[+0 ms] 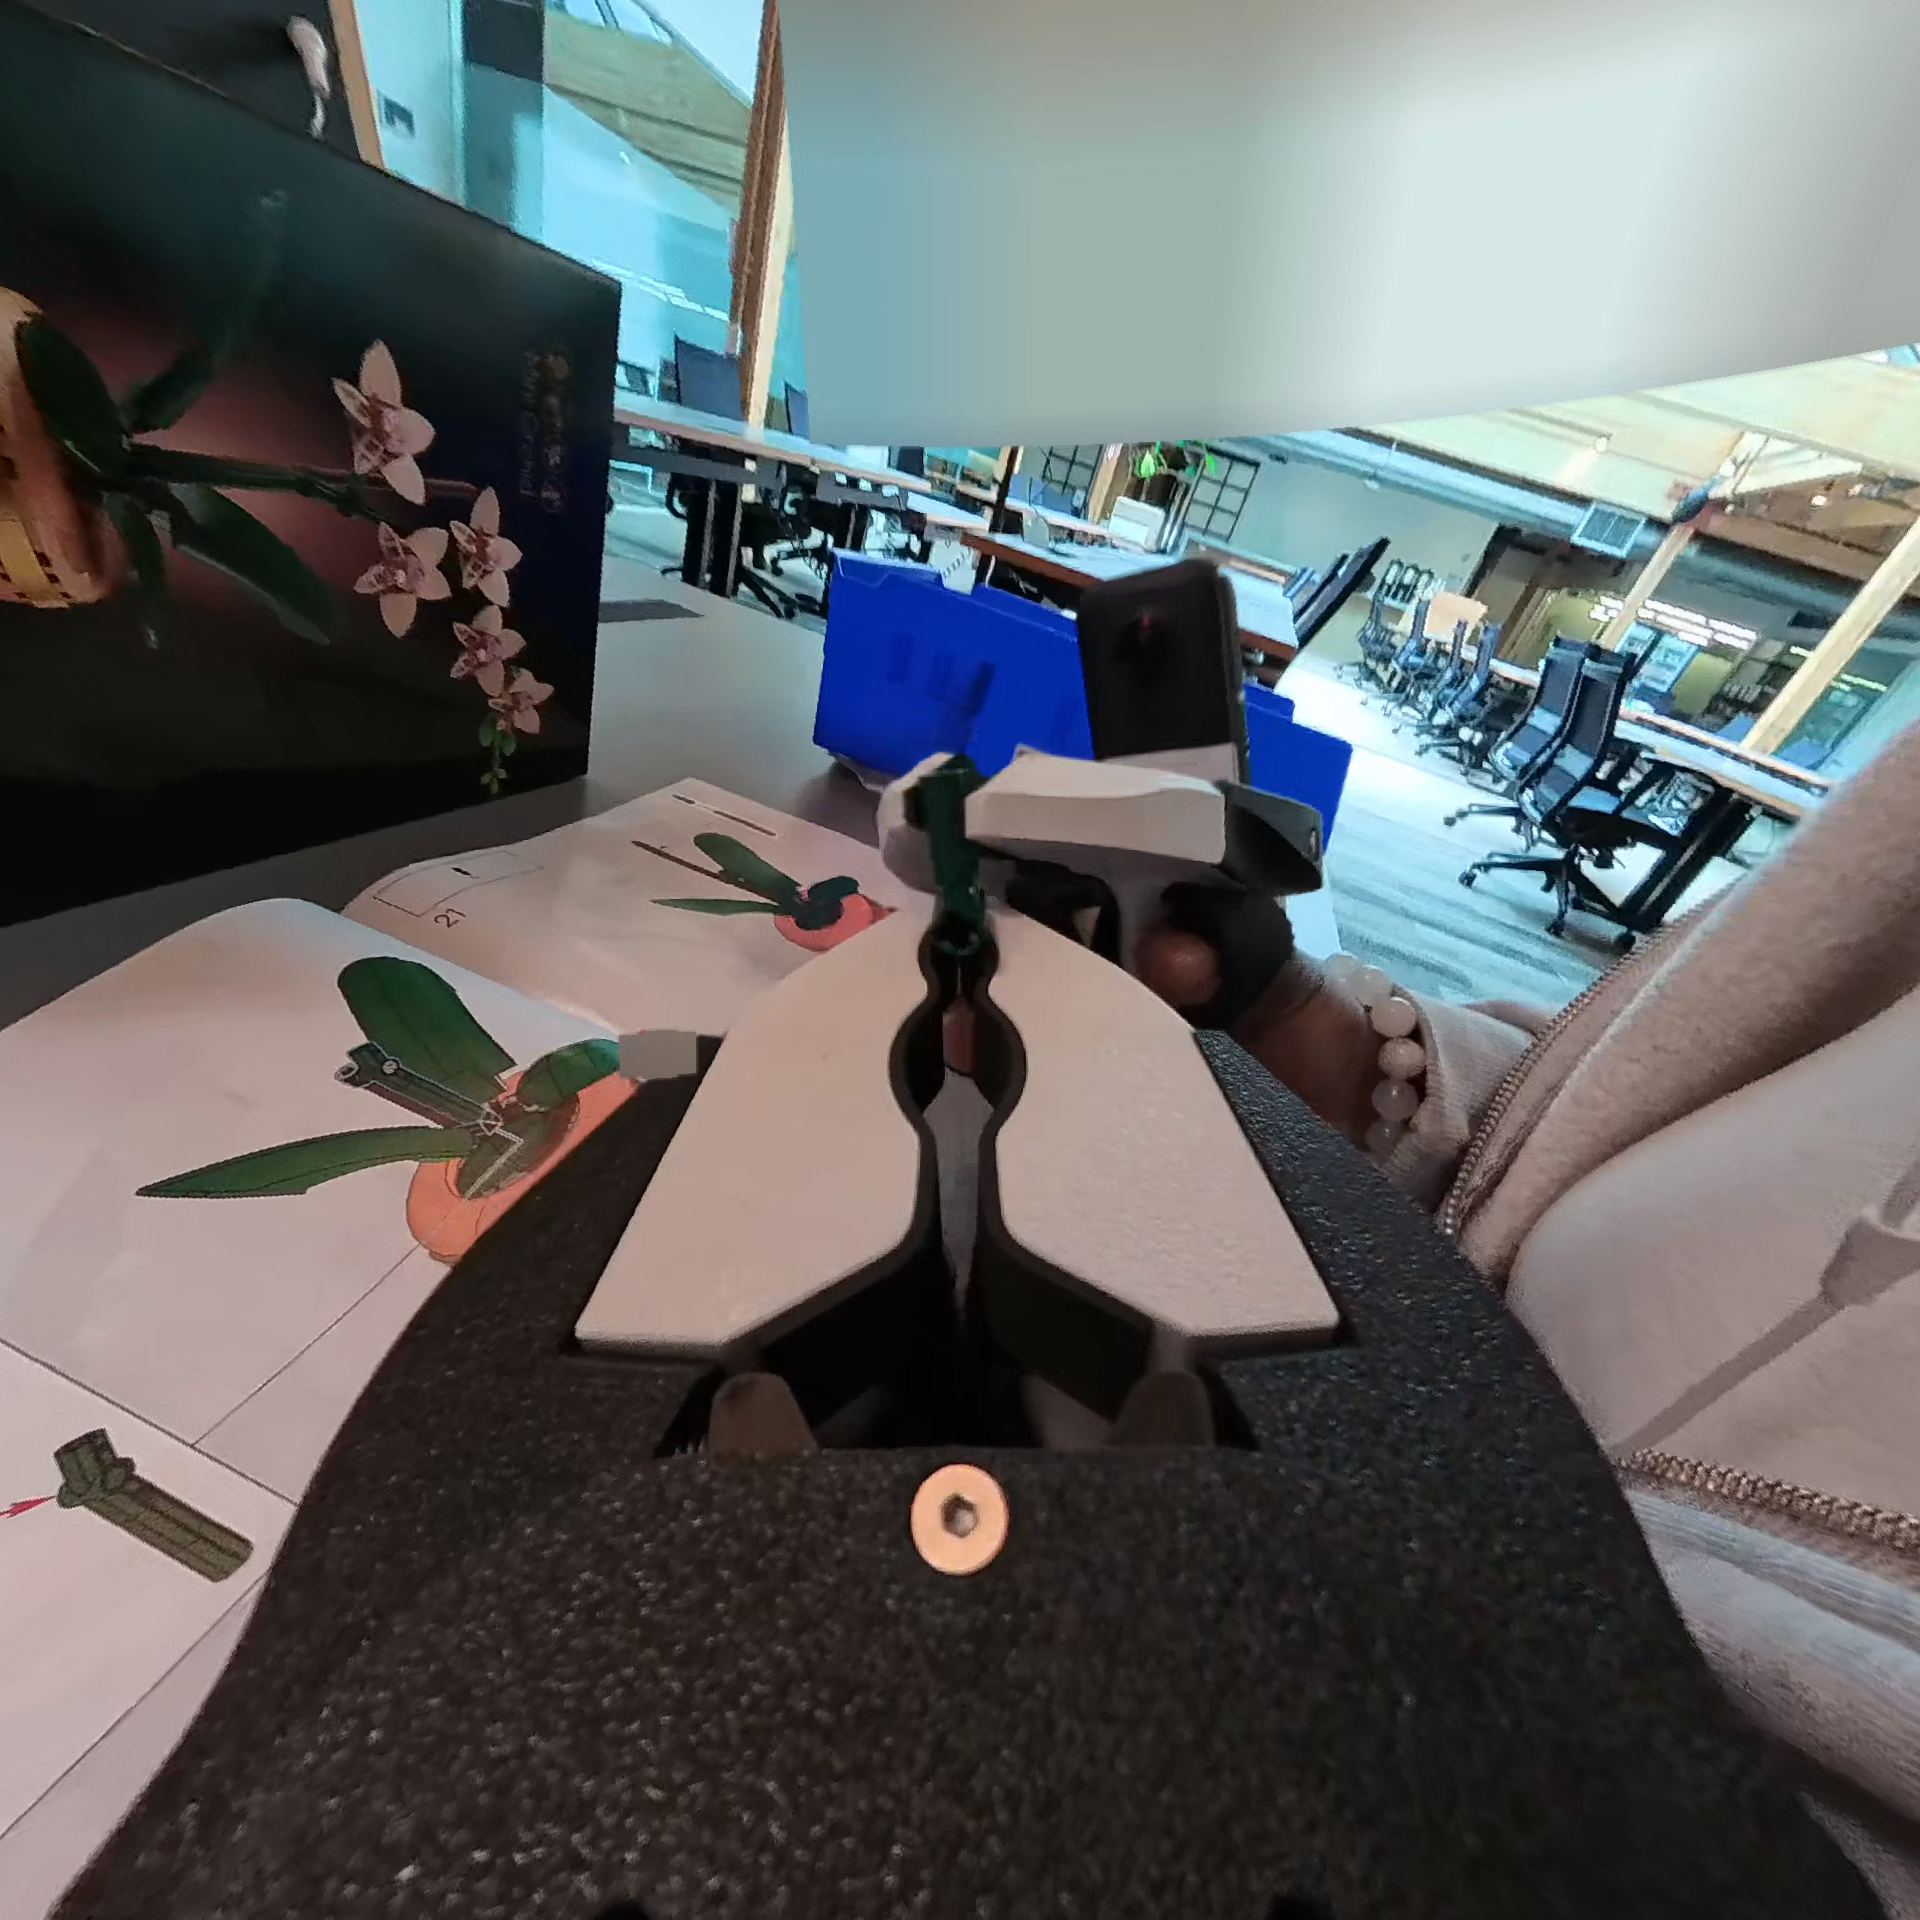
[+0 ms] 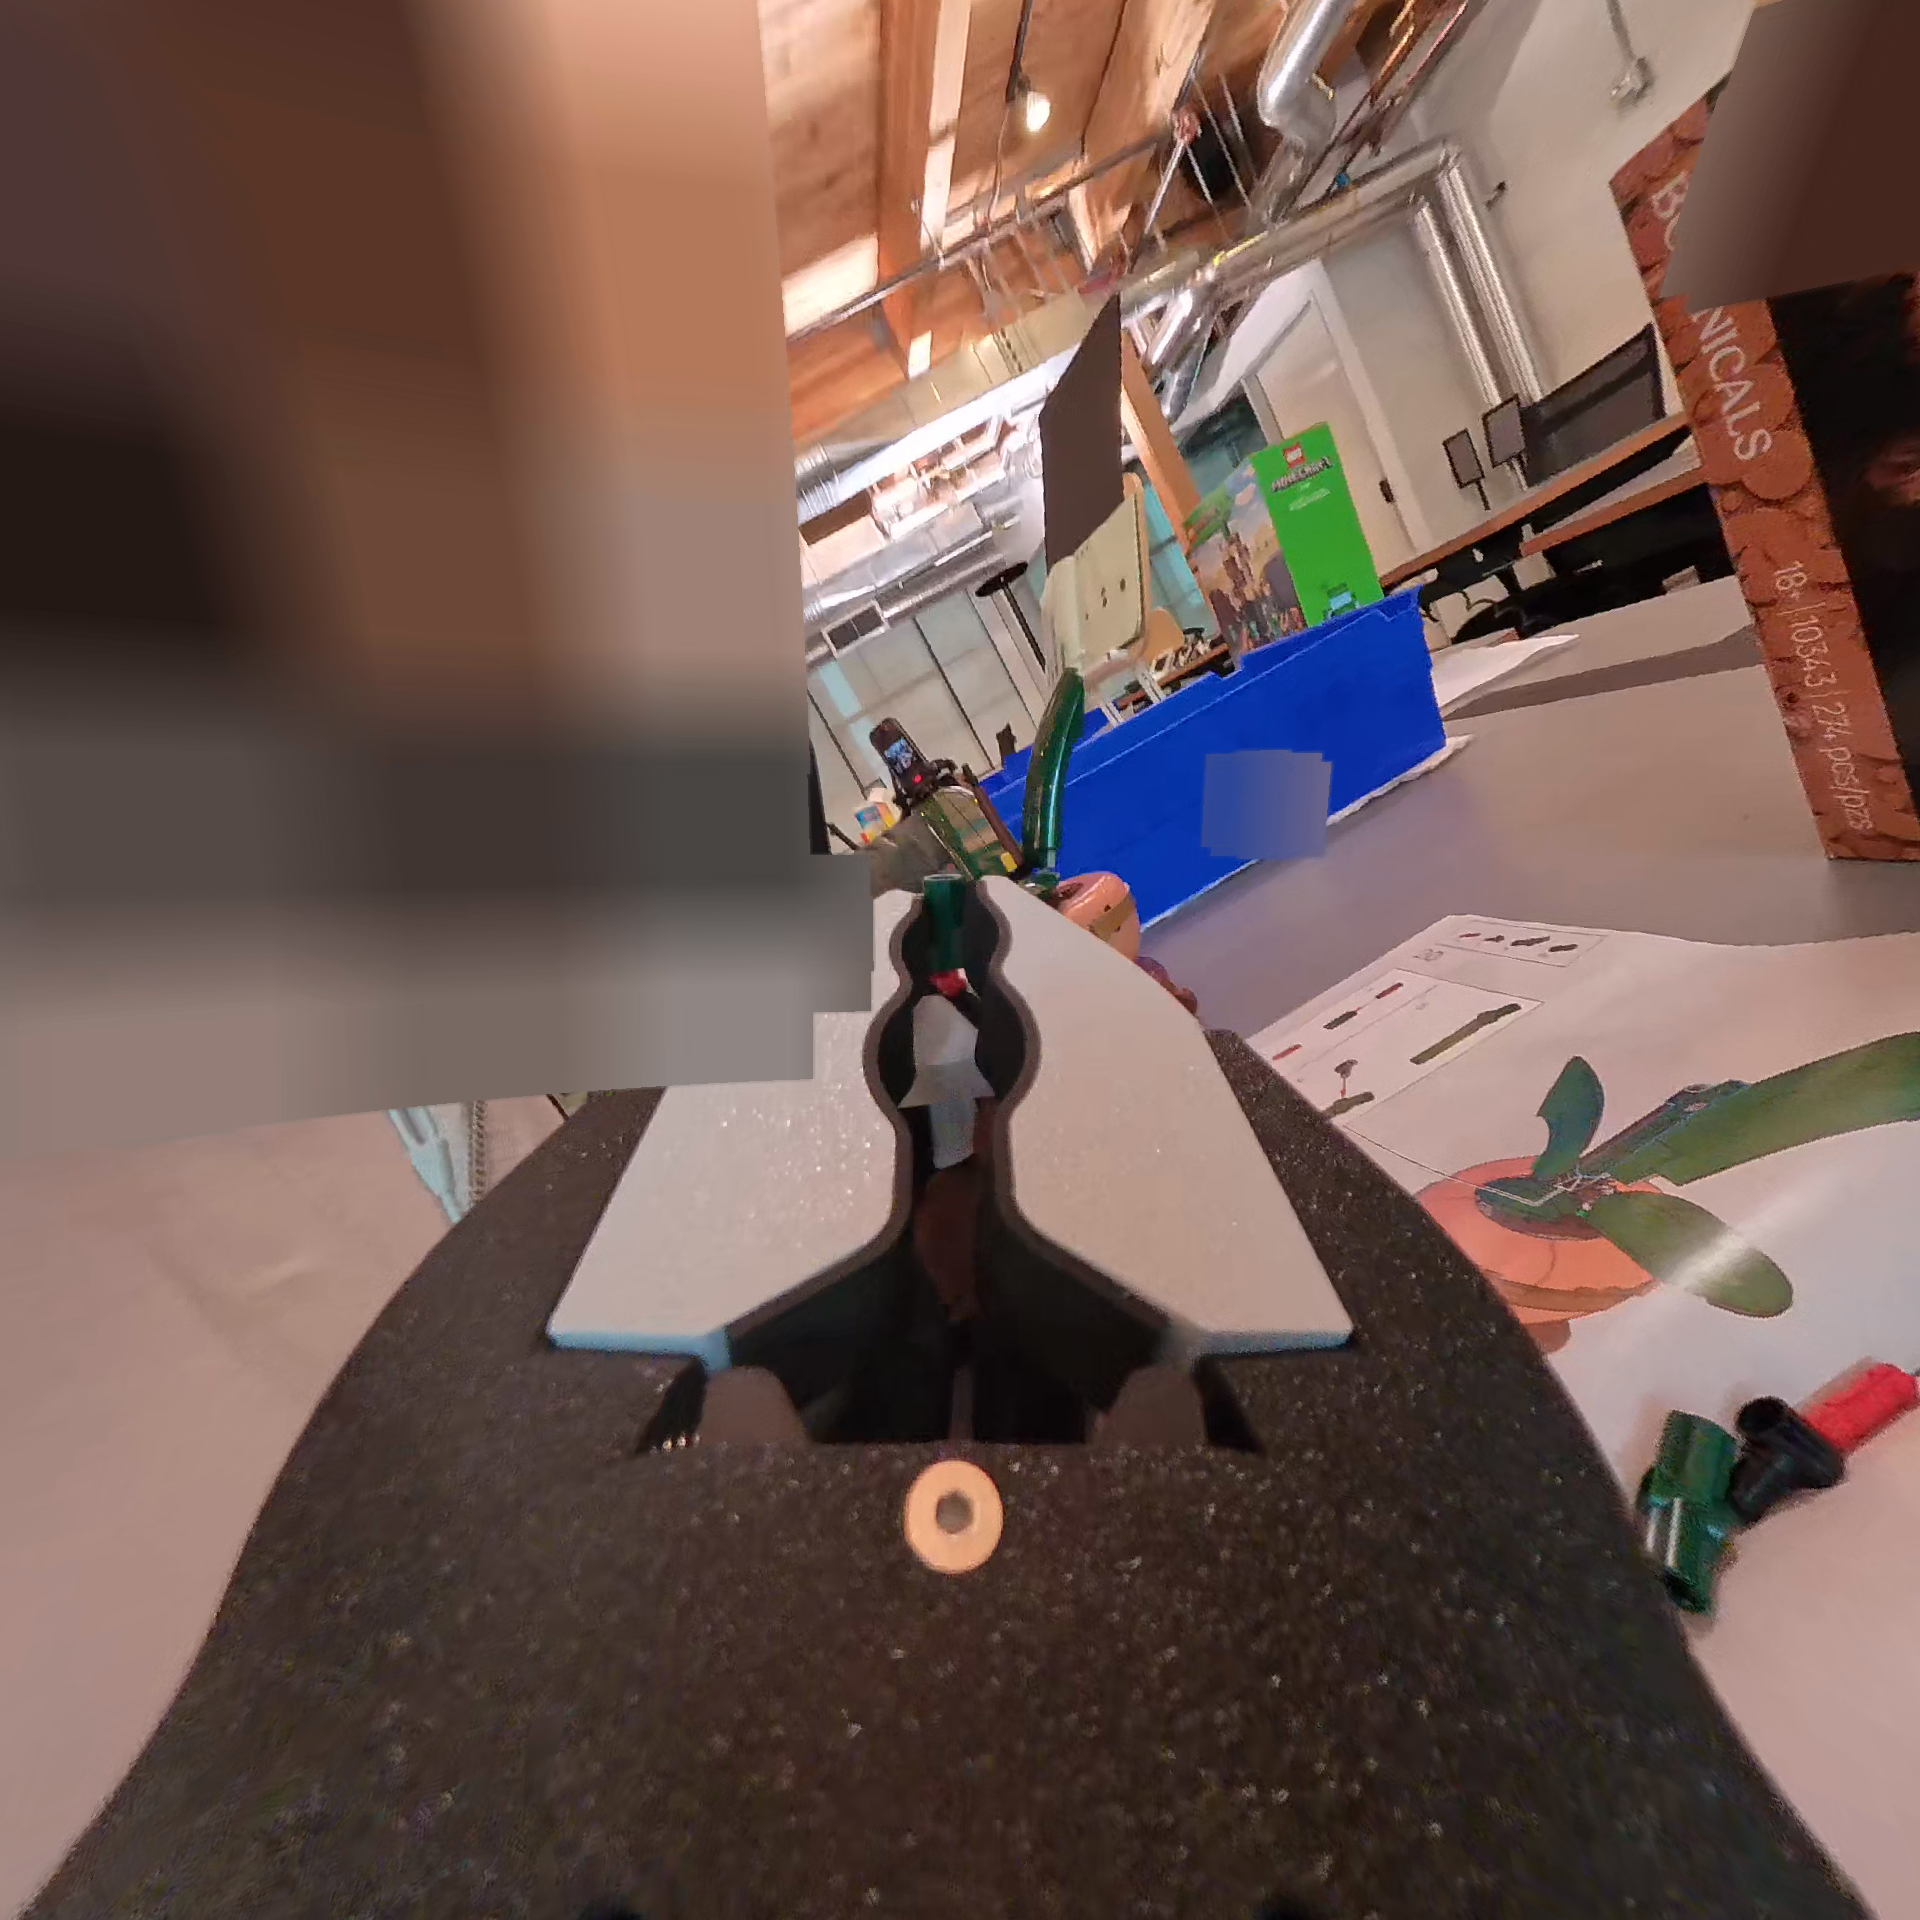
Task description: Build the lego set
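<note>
My left gripper [image 1: 958, 935] is shut on a small dark green stem piece [image 1: 954, 928] at its fingertips. My right gripper [image 1: 920, 821] comes in from the right just beyond it, shut on another green stem piece [image 1: 943, 831] that meets the first one end to end. In the right wrist view, my right gripper [image 2: 948, 896] is shut on the green stem piece [image 2: 943, 906], which has a red pin [image 2: 945, 982] at its near end. A pink pot with green leaves [image 2: 1086, 896] stands just beyond the tips. Both grippers are held above the open instruction booklet [image 1: 260, 1091].
Loose green, black and red pieces [image 2: 1756, 1455] lie on the booklet [image 2: 1558, 1039] at the right. A blue bin [image 1: 935, 675] stands behind, also in the right wrist view [image 2: 1351, 707]. The dark set box [image 1: 260, 468] stands at the left. A person's sleeve [image 1: 1610, 1195] is at the right. The tips of both grippers are at nearly the same place.
</note>
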A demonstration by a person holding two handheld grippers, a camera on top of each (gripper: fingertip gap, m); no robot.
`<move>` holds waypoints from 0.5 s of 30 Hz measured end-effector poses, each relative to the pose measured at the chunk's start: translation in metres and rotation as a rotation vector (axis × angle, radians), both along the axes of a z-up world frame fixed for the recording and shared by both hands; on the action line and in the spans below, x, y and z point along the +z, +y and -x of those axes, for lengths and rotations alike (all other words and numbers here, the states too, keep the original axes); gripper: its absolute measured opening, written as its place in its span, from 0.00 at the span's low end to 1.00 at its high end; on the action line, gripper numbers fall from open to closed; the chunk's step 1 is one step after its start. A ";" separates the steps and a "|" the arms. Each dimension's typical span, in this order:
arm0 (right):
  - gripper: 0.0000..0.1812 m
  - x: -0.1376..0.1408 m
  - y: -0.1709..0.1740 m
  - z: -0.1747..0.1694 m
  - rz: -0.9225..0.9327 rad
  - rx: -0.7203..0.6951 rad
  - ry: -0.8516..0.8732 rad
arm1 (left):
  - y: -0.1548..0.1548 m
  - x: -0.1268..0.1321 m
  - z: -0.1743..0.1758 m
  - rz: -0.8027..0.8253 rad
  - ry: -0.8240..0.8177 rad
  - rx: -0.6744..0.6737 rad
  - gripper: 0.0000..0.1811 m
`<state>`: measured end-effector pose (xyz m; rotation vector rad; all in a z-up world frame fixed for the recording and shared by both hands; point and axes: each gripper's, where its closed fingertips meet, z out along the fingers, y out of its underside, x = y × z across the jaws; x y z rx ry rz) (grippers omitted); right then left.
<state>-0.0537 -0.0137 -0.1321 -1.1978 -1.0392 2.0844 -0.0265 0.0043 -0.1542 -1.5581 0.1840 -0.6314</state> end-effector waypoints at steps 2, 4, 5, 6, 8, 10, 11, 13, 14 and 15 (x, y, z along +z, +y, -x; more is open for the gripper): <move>0.03 -0.003 0.000 -0.001 -0.037 -0.008 -0.023 | 0.000 -0.002 -0.002 0.008 0.012 -0.009 0.00; 0.03 -0.006 0.001 -0.002 -0.091 -0.016 -0.053 | 0.000 -0.004 -0.004 0.022 0.021 -0.021 0.00; 0.03 -0.006 0.000 -0.003 -0.128 -0.024 -0.064 | 0.000 -0.005 -0.006 0.025 0.023 -0.034 0.01; 0.03 -0.007 0.000 -0.003 -0.172 -0.035 -0.075 | 0.000 -0.006 -0.008 0.029 0.027 -0.047 0.02; 0.03 -0.008 -0.001 -0.004 -0.253 -0.050 -0.090 | 0.000 -0.006 -0.010 0.030 0.040 -0.052 0.03; 0.03 -0.009 -0.002 -0.005 -0.332 -0.058 -0.110 | 0.000 -0.007 -0.012 0.031 0.051 -0.062 0.03; 0.03 -0.009 -0.002 -0.005 -0.376 -0.061 -0.119 | 0.000 -0.007 -0.013 0.033 0.055 -0.069 0.04; 0.03 -0.013 -0.005 -0.006 -0.476 -0.055 -0.145 | 0.000 -0.008 -0.015 0.036 0.058 -0.077 0.06; 0.03 -0.014 -0.009 -0.007 -0.525 -0.041 -0.151 | 0.001 -0.008 -0.016 0.039 0.059 -0.079 0.06; 0.03 -0.014 -0.011 -0.006 -0.569 -0.034 -0.157 | 0.001 -0.009 -0.017 0.042 0.064 -0.085 0.06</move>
